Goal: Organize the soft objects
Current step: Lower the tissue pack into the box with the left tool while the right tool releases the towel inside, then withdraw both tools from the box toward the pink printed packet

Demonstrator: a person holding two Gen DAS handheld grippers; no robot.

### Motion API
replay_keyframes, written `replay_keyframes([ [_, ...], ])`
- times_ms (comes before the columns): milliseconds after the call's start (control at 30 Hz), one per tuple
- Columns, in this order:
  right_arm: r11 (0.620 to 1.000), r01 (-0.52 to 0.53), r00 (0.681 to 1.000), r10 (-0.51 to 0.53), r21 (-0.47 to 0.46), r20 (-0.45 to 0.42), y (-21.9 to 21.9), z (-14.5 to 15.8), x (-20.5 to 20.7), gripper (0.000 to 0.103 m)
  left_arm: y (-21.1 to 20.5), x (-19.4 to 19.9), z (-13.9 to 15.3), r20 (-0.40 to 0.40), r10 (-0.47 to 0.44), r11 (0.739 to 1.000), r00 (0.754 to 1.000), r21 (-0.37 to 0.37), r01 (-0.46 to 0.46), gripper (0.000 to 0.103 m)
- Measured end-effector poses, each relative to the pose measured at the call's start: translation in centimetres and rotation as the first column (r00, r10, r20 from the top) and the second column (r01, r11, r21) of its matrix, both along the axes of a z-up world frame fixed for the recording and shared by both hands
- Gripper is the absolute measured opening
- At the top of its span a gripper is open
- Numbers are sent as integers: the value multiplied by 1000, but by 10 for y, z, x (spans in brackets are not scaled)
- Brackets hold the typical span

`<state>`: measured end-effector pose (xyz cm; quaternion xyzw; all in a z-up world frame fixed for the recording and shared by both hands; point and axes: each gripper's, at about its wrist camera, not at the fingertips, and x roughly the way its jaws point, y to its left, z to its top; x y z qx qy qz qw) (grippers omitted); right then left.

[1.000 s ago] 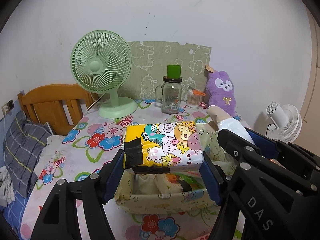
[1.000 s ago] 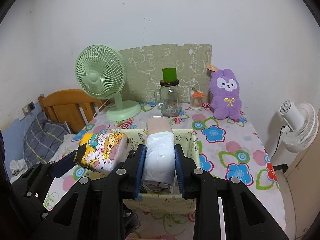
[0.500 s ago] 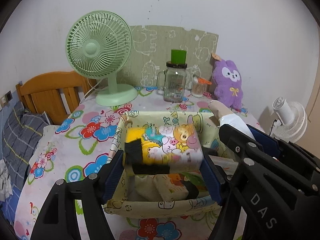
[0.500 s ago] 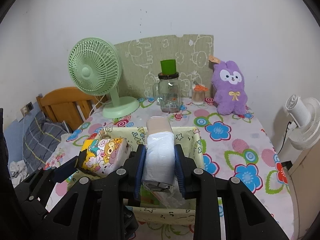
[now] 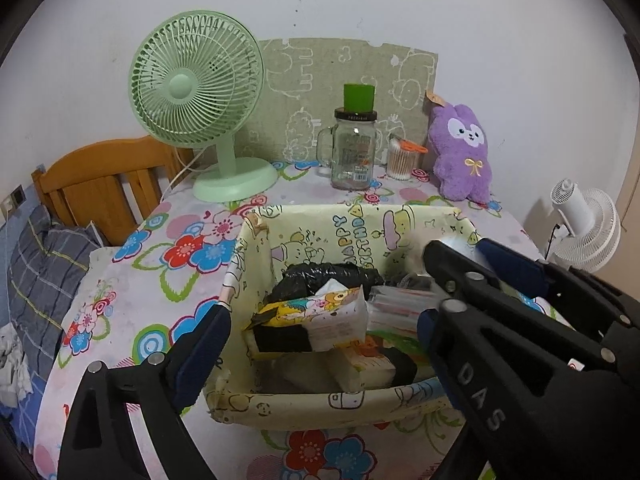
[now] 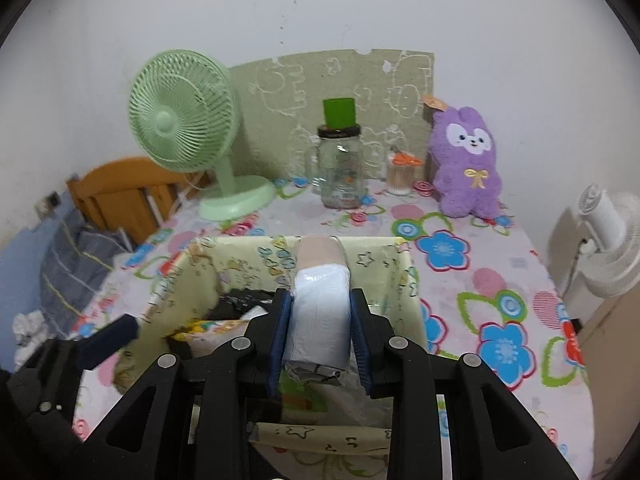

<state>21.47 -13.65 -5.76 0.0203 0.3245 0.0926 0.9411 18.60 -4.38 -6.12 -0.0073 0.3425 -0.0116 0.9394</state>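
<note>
The fabric storage box stands on the flower-print tabletop, in the lower centre of both views. It is the collection point for the soft items, so both tongs are aimed down into its open top.

The left tongs are wide and opening, with nothing pressed between the blue pads. The cartoon-print tissue pack lies tilted inside the box, on top of a black plastic bag and other small packs. The pads stand clear on either side of it, one outside the box's left wall. This spread fits a release: the jaws must clear the pack's full width so that it can settle without being dragged.

The right tongs bracket a white plastic-wrapped roll with a beige end. The roll sits lengthwise along the fingers, over the right half of the box, its far end near the back rim. The jaws are opening, yet the pads appear to be still in contact with the roll's sides, so it counts as held. The lengthwise hold keeps the soft roll from sagging, and the position over the free right half suggests it is meant to drop beside the tissue pack, not onto it.

At the top of the frame, along the wall, stand a green desk fan, a glass mug jar with a green cap, a cotton-swab holder and a purple plush rabbit. The plush is soft and probably remains to be sorted.
</note>
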Motion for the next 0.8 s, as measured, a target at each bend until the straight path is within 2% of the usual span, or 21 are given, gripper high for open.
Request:
replay_keyframes([
  [100,1000,4,1000,-4,10,11,-3,1,-3,72,0,-3,2,1,-10,1000,1000,-5,10,95],
  [133,1000,6,1000,-6,16,21,-4,2,-6,78,0,-4,3,4,-14,1000,1000,-8,14,95],
  [467,1000,16,999,-16,-2,32,-4,12,-26,82,1,-22,8,23,-23,999,999,-27,24,98],
  [600,1000,22,999,-22,-4,23,-4,15,-34,82,5,-30,8,16,-24,998,1000,-65,25,98],
  [800,1000,12,999,-12,7,37,-6,21,-52,82,3,-48,13,39,-9,999,999,-52,11,100],
])
